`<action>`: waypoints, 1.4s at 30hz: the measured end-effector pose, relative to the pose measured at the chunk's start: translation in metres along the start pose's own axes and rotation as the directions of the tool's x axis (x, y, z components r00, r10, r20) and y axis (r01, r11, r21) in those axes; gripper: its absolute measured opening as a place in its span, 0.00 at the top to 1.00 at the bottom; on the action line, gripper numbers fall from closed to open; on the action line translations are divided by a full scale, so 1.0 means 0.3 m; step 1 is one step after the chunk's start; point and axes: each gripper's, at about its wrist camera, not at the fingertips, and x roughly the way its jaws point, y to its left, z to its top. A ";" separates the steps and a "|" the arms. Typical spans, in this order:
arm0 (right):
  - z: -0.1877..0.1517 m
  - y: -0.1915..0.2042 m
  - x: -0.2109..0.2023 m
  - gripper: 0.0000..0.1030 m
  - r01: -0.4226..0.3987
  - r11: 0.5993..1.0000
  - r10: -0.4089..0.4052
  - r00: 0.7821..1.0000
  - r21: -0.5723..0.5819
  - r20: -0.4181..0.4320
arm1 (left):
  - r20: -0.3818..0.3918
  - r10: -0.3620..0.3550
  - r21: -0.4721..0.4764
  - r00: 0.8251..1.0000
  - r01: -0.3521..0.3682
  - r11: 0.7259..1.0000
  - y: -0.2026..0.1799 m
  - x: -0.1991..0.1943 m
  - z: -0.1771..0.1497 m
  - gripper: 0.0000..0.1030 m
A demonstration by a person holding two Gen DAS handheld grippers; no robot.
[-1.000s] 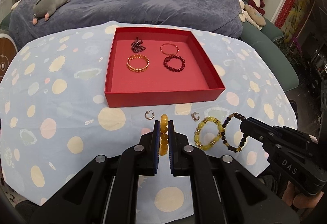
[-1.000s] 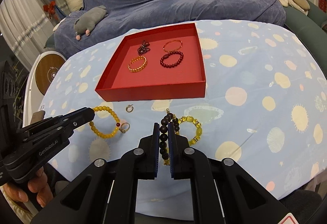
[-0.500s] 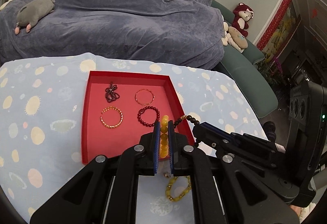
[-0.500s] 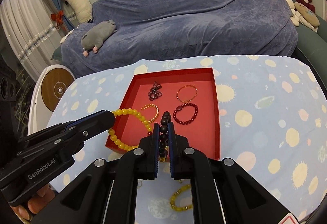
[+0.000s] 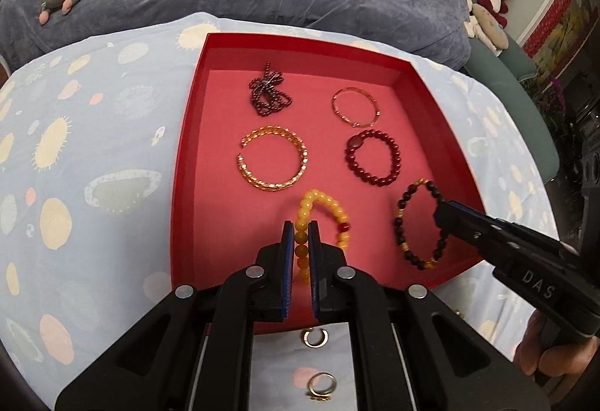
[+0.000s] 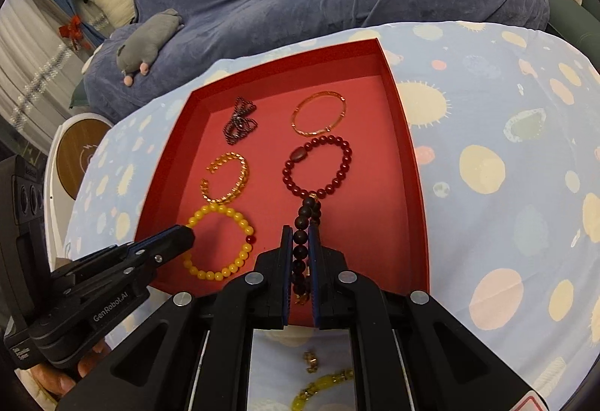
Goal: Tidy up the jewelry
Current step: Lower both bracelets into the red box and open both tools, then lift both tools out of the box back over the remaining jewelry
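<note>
Four pieces lie inside red tray [image 5: 187, 133]; left gripper [image 5: 302, 242] clamps yellow bracelet [image 5: 326, 208], right gripper [image 6: 300, 249] clamps dark bracelet [image 6: 305, 219], both over tray's near end, unreleased; rings [image 5: 320, 383] and green bracelet [image 6: 318, 388] remain outside tray's near wall.

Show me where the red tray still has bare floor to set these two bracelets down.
Bare floor runs along the red tray's left wall, beside the gold cuff, and along its near wall, under the yellow bracelet in the left gripper and the dark bracelet in the right gripper. The far half is crowded: dark bead cluster, thin bangle, red bracelet.
</note>
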 end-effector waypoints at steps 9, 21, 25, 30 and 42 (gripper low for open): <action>-0.005 -0.010 0.068 0.93 0.064 0.997 -0.065 0.998 -0.051 -0.017 | 0.018 0.122 0.038 0.992 -0.123 0.992 0.013 0.036 0.005 0.93; -0.001 0.030 0.027 0.61 0.103 0.991 -0.099 0.994 -0.089 0.051 | 0.090 0.167 0.056 0.982 -0.172 0.983 -0.008 0.005 0.001 0.65; -0.005 0.031 0.001 0.61 0.098 0.992 -0.094 0.994 -0.079 0.061 | 0.096 0.178 0.052 0.979 -0.183 0.982 -0.012 -0.014 -0.006 0.65; -0.027 0.028 -0.064 0.61 0.089 0.994 -0.084 0.993 -0.063 0.081 | 0.115 0.174 0.053 0.978 -0.181 0.982 -0.028 -0.068 -0.023 0.64; -0.185 0.003 -0.228 0.61 0.085 0.996 -0.081 0.992 -0.034 0.092 | 0.146 0.165 0.022 0.976 -0.170 0.985 -0.053 -0.226 -0.175 0.56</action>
